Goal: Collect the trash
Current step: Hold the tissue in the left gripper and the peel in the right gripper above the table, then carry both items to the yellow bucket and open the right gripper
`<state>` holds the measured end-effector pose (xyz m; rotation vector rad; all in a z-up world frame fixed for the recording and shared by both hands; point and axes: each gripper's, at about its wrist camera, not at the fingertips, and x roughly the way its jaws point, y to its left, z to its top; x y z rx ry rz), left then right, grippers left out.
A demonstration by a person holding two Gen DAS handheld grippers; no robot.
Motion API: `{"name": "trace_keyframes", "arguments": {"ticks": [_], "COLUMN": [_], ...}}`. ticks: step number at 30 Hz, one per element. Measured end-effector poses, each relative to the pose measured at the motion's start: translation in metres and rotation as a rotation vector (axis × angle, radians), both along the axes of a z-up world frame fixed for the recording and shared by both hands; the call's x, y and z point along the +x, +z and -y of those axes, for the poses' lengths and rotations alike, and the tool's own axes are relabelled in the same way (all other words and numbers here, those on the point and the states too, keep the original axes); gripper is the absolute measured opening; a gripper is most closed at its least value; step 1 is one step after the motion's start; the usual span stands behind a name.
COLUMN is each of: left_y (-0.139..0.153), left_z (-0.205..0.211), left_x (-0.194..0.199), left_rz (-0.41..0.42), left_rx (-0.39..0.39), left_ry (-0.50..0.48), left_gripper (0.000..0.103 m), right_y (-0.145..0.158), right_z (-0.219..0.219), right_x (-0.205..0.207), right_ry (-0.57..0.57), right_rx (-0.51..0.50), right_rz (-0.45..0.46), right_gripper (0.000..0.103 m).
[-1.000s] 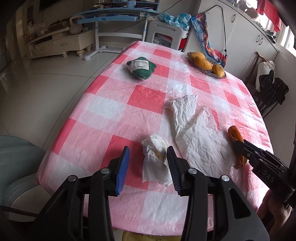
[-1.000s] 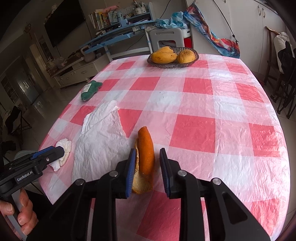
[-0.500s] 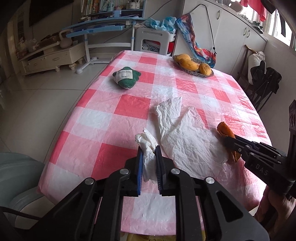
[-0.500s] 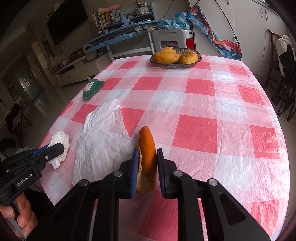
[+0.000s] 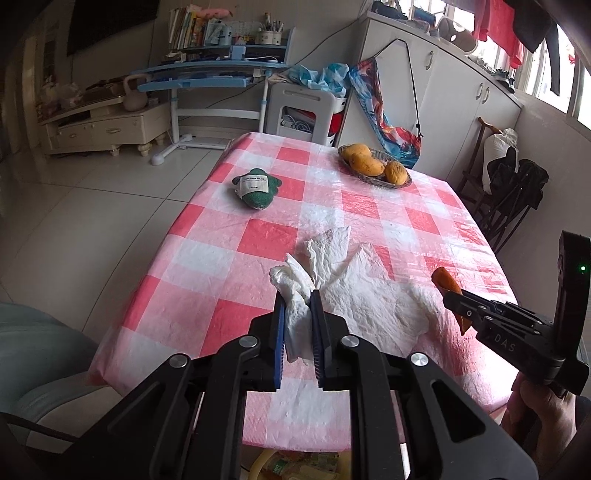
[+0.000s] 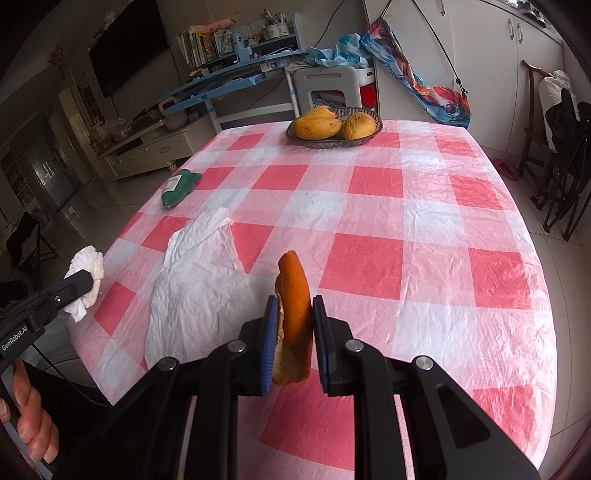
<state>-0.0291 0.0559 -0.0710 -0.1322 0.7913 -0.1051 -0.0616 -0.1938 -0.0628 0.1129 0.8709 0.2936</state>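
Crumpled white tissue (image 5: pixel 295 314): wadded, creased, clamped between blue pads, raised clear of the cloth at the near left edge; loose end hanging below the pads. Orange fruit peel (image 6: pixel 293 314): curved strip, orange skin outside, pale pith inside, standing upright, pinched at mid-length, lifted above the near centre. Flat white plastic bag (image 6: pixel 195 280): wrinkled, spread open, lying on the checked cloth between tissue and peel, pointed corner toward the far side.

Lived-in home, dining/living room: red-white checked tablecloth (image 5: pixel 266 236) covering the counter, basket of mangoes (image 6: pixel 334 125) sitting on it, blue study desk (image 5: pixel 207 75) holding books, TV (image 6: pixel 125 55) hanging on the wall, white cabinets (image 5: pixel 458 99) lining one side, laundry (image 5: pixel 509 22) hanging by the window.
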Motion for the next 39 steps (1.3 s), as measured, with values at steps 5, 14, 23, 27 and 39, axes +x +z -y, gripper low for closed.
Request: {"name": "trace_keyframes", "arguments": {"ticks": [5,14,23,27,39], "left_y": [0.006,0.015,0.014,0.012,-0.005], "left_z": [-0.01,-0.021,-0.025,-0.021,0.008], "left_x": [-0.015,-0.041,-0.061,-0.07,-0.114], "left_rz": [0.013,0.032,0.014,0.007,-0.075], "left_rx": [-0.02,-0.053,-0.107,-0.092,-0.004], "left_ry": [0.006,-0.016,-0.06,-0.08,-0.215], "left_gripper": [0.013,0.013,0.013,0.013,0.013], "right_y": [0.004,0.013,0.022,0.02,-0.014], "right_z": [0.006,0.001,-0.02,-0.034,-0.05], "right_x": [-0.008,-0.042,-0.087,-0.109,-0.156], "right_ry": [-0.008,0.014,0.113,0.175,0.208], "right_rx": [0.013,0.094,0.158,0.17,0.13], "right_rz": [0.005,0.034,0.052,0.036,-0.141], "right_gripper": [0.019,0.019,0.019,0.019,0.033]}}
